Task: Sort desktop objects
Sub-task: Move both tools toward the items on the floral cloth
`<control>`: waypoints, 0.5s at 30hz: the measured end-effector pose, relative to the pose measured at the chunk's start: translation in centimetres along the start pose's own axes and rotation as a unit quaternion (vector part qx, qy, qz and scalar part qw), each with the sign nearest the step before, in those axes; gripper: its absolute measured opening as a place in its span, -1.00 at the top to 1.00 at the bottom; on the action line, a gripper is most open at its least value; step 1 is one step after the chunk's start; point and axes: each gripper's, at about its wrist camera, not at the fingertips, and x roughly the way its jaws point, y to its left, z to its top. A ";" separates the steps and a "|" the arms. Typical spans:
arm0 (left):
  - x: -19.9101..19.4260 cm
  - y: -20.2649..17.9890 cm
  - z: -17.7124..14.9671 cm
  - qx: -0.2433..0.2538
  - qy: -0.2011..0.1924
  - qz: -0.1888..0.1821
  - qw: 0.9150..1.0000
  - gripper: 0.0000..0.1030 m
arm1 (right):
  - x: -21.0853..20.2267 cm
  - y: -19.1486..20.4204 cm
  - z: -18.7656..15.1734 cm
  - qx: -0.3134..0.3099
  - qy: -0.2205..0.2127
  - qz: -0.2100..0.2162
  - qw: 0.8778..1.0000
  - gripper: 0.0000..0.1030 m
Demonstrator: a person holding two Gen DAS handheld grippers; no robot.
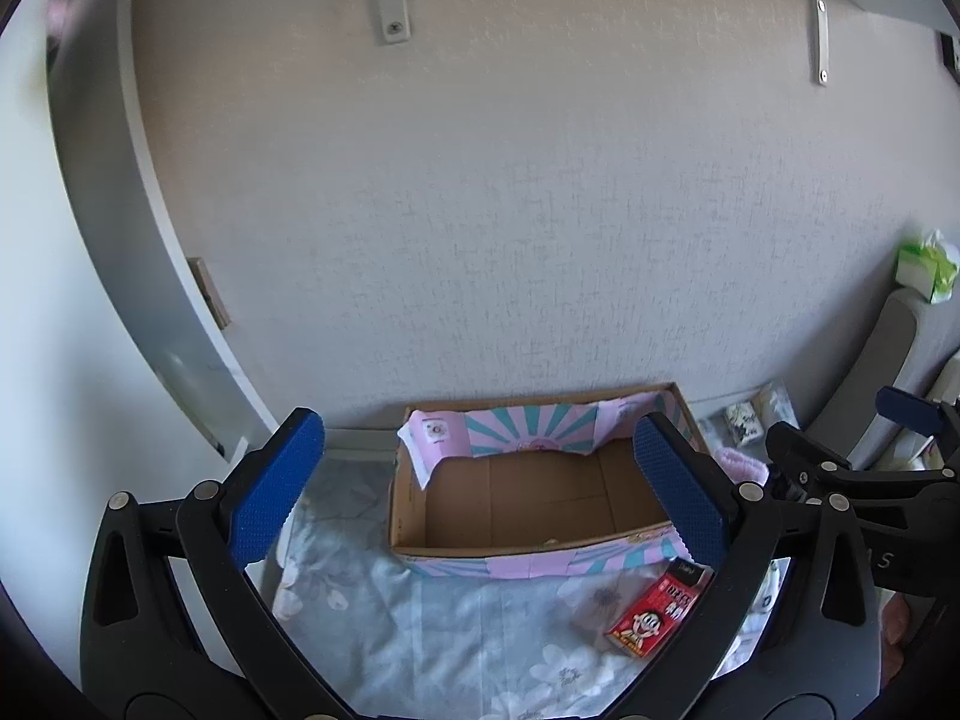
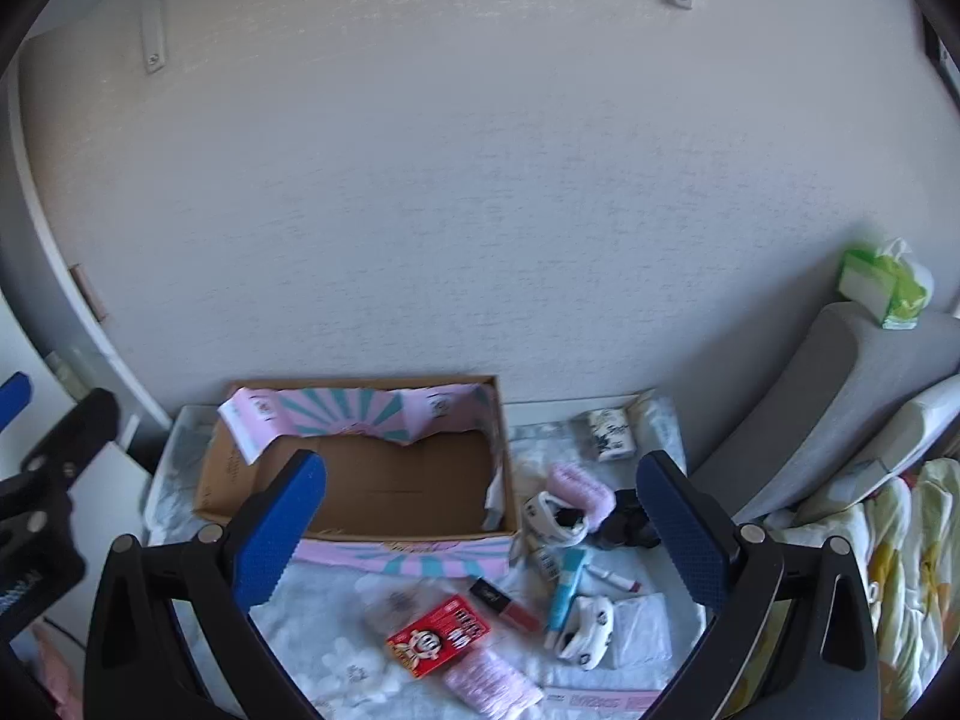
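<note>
The left gripper (image 1: 480,495) has its blue jaws wide open and holds nothing. Right in front of it, between its fingers, sits the brown cardboard box with pink and teal paper edges (image 1: 528,510), and it looks empty. A small red box with a cartoon face (image 1: 651,618) lies just inside its right finger, on the pale flowered cloth (image 1: 450,630).

The right gripper (image 2: 480,522) is wide open too, with nothing in it. Below and between its fingers lie the red box, a teal tube (image 2: 567,591), a red lip stick (image 2: 501,600) and a white toy car (image 2: 588,630). A fluffy pink thing (image 2: 579,489), maybe a brush, lies further ahead.
</note>
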 end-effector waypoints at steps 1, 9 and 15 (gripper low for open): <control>0.0 -0.1 -0.1 0.001 0.001 0.001 1.000 -1.00 | -0.1 0.1 -0.1 -0.001 0.000 0.003 1.000 -0.99; -0.1 -0.3 -0.6 -0.001 0.014 -0.004 1.000 -1.00 | -0.6 0.3 -0.6 -0.006 0.001 -0.003 1.000 -0.99; -0.2 -0.3 -0.9 -0.002 0.021 -0.011 1.000 -1.00 | -1.2 0.3 -0.8 -0.014 -0.008 -0.001 1.000 -0.99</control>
